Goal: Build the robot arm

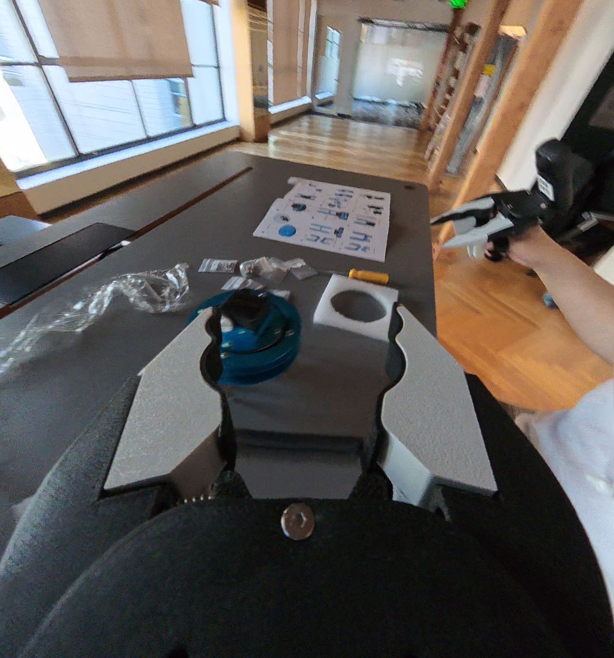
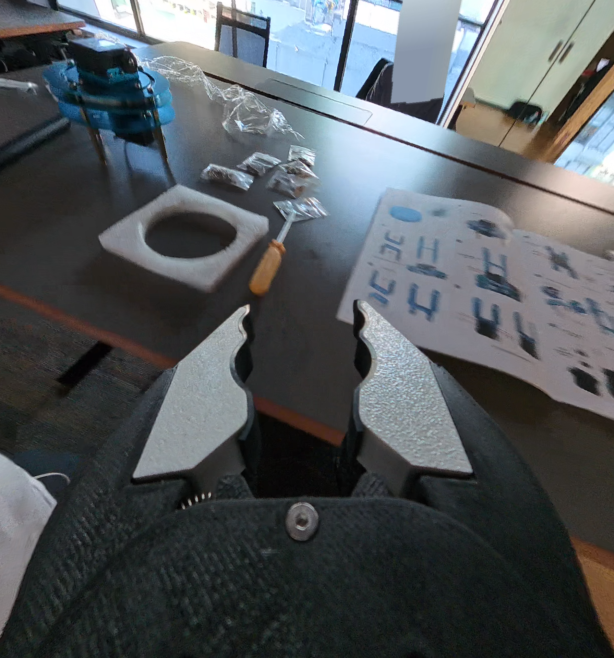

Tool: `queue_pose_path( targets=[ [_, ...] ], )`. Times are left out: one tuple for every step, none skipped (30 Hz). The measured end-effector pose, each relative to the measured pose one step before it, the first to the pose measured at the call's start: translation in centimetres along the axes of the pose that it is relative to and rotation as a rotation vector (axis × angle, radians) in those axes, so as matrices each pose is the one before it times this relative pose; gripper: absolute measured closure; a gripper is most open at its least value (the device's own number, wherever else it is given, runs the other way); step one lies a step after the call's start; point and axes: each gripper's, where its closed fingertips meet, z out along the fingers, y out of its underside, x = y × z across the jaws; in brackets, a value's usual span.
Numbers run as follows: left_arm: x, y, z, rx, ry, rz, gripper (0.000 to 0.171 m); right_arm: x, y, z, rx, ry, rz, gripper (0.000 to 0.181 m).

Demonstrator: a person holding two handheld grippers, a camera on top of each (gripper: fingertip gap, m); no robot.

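Note:
My left gripper (image 1: 303, 313) is open and empty above the dark table (image 1: 316, 391). Just ahead of its left finger stands a blue round-plated assembly (image 1: 259, 341) with a black block on top; it also shows in the right wrist view (image 2: 109, 96) on thin metal legs. My right gripper (image 2: 302, 309) is open and empty over the table's near edge, nearest a yellow-handled screwdriver (image 2: 266, 269). The screwdriver also shows in the left wrist view (image 1: 367, 276). The right gripper shows in the left wrist view (image 1: 440, 231), held off the table's right side.
A white foam square with a round hole (image 2: 188, 238) (image 1: 357, 309) lies beside the screwdriver. Several small bags of parts (image 2: 284, 174) (image 1: 259, 269), crumpled clear plastic (image 2: 248, 114) (image 1: 145, 288) and a printed instruction sheet (image 2: 494, 295) (image 1: 330, 217) lie on the table. A person's forearm (image 1: 576, 295) is at right. Left tips to right tips: about 45 centimetres. My right gripper is the nearer one to the yellow-handled screwdriver (image 2: 266, 269): about 12 centimetres, against 35 centimetres.

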Motion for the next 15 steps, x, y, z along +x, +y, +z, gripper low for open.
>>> queue_pose_path(
  targets=[
    [1.953,0.16,1.083,0.03073,-0.0389,-0.0144,0.077,1.279,0.912,-1.774,0.0121,0.0011,-0.0082,0.127],
    [1.906,0.312,1.252,0.03085,-0.0406,-0.0146,0.076,1.263,0.844,-1.574,0.0142,-0.0036,0.0037,0.127],
    [1.815,0.346,1.452,0.03045,-0.0391,-0.0169,0.074,1.187,0.749,-1.412,0.014,-0.0115,0.0049,0.125],
    [1.799,0.233,1.716,0.0321,-0.0289,-0.0198,0.073,1.359,0.635,-1.261,0.0105,-0.004,0.0011,0.125],
    [1.943,0.103,2.015,0.03407,-0.0046,-0.0187,0.073,1.73,0.395,-1.064,0.0093,0.0148,-0.003,0.123],
    [2.018,0.161,2.281,0.02228,0.0208,-0.0198,0.073,1.948,0.074,-0.802,0.0117,0.0221,-0.0041,0.119],
    [1.805,0.305,2.503,0.00519,0.0323,-0.0212,0.074,1.81,-0.204,-0.501,0.0132,0.0052,-0.0051,0.116],
    [1.371,0.371,2.599,-0.00532,0.0295,-0.0195,0.074,1.696,-0.314,-0.221,0.0099,-0.0091,-0.0076,0.115],
    [0.882,0.338,2.558,-0.00969,0.0201,-0.0122,0.075,1.79,-0.281,0.053,0.0056,-0.0061,-0.0085,0.115],
    [0.419,0.303,2.437,-0.01245,0.0055,0.0004,0.076,1.989,-0.291,0.277,0.0082,0.009,-0.0017,0.114],
    [0.128,0.255,2.243,-0.01151,-0.0041,0.0104,0.077,1.918,-0.308,0.5,0.015,0.0115,0.0062,0.115],
    [0.088,0.246,2.087,-0.00878,0.0005,0.0076,0.078,1.641,-0.238,0.711,0.0189,0.0001,0.0092,0.115],
    [0.112,0.314,1.94,-0.00821,0.0084,-0.0029,0.078,1.429,-0.064,0.823,0.0191,-0.0073,0.0082,0.115],
    [-0.011,0.424,1.826,-0.01219,0.0062,-0.0087,0.079,1.408,0.191,0.829,0.0123,-0.0044,0.007,0.115],
    [-0.17,0.456,1.645,-0.01404,-0.0022,-0.005,0.079,1.438,0.372,0.754,0.0045,0.0028,0.0084,0.115]
  ],
)
